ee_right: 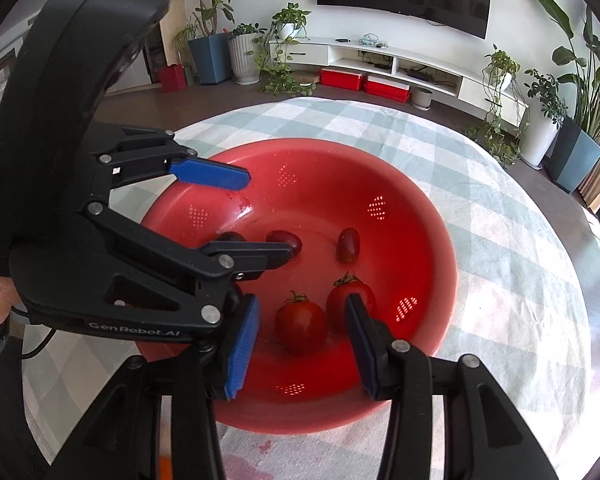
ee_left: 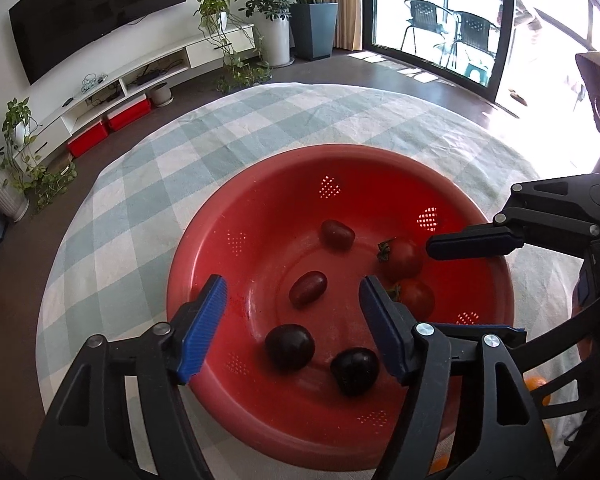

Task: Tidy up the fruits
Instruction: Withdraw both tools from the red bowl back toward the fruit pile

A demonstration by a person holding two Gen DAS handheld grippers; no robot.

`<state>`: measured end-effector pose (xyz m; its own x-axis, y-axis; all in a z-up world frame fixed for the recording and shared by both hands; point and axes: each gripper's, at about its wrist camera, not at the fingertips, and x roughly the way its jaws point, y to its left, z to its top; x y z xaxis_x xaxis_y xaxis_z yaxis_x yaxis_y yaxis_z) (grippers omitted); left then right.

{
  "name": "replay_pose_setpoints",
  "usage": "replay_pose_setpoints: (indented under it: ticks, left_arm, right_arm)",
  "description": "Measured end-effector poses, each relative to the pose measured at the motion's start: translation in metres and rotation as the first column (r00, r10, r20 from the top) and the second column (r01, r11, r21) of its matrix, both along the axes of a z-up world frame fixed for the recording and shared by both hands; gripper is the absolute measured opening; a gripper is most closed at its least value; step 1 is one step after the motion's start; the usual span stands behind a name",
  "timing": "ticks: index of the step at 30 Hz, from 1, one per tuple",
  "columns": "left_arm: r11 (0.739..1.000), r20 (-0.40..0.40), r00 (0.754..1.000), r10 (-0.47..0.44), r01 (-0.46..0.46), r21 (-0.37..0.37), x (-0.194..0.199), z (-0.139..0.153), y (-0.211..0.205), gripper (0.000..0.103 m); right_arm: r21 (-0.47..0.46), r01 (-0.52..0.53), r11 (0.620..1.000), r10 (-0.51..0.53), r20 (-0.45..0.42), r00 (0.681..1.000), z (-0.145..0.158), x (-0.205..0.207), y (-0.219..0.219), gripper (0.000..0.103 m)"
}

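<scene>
The checked bench (ee_left: 148,184) carries a red colander (ee_left: 236,208) at frame centre. Above it, both the left claw (ee_left: 292,320) and the right claw (ee_right: 302,340) hang released, gripping nothing. Inside lie two tomatoes (ee_right: 301,324), two grapes (ee_left: 308,289) and two dark plums (ee_left: 289,346).

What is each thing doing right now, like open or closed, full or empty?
Left hand-held gripper: open, holding nothing, over the bowl.
Right hand-held gripper: open, holding nothing, around a tomato.
Red bowl: upright, holding fruit.
Tomatoes: loose in the bowl.
Grapes: loose in the bowl.
</scene>
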<state>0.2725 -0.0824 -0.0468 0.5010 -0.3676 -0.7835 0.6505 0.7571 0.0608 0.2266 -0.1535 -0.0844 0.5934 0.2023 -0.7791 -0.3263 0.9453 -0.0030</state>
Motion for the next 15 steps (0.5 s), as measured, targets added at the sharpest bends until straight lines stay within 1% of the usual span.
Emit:
replay_pose_setpoints:
  ticks: [4, 5, 6, 7, 8, 9, 12, 15]
  left_arm:
    - [0.999, 0.041, 0.999, 0.011, -0.009, -0.047, -0.025, 0.023, 0.012, 0.08]
    - [0.998, 0.052, 0.999, 0.014, -0.011, -0.061, -0.033, 0.029, 0.015, 0.087]
    - [0.997, 0.065, 0.998, 0.023, -0.018, -0.076, -0.042, 0.035, 0.018, 0.092]
    - [0.995, 0.073, 0.997, 0.032, -0.025, -0.092, -0.051, 0.039, 0.022, 0.095]
    - [0.993, 0.078, 0.996, 0.042, -0.034, -0.11, -0.06, 0.044, 0.026, 0.1]
    - [0.991, 0.081, 0.995, 0.05, -0.039, -0.127, -0.07, 0.047, 0.03, 0.103]
    - [0.985, 0.095, 0.993, 0.073, -0.057, -0.164, -0.102, 0.053, 0.041, 0.103]
    - [0.98, 0.09, 0.992, 0.084, -0.067, -0.185, -0.135, 0.052, 0.053, 0.103]
  right_arm:
    - [0.023, 0.009, 1.0, -0.01, 0.034, 0.999, 0.014, -0.014, -0.005, 0.052]
    - [0.034, 0.015, 0.999, -0.016, 0.048, 0.999, 0.019, -0.019, -0.008, 0.055]
    - [0.049, 0.023, 0.999, -0.026, 0.063, 0.998, 0.024, -0.025, -0.011, 0.06]
    - [0.068, 0.028, 0.997, -0.033, 0.078, 0.996, 0.03, -0.032, -0.014, 0.062]
    - [0.092, 0.03, 0.995, -0.038, 0.095, 0.995, 0.036, -0.039, -0.018, 0.067]
    - [0.116, 0.031, 0.993, -0.044, 0.112, 0.993, 0.041, -0.048, -0.022, 0.072]
    - [0.173, 0.033, 0.984, -0.061, 0.16, 0.985, 0.053, -0.078, -0.032, 0.081]
    - [0.216, 0.028, 0.976, -0.071, 0.19, 0.979, 0.058, -0.113, -0.039, 0.085]
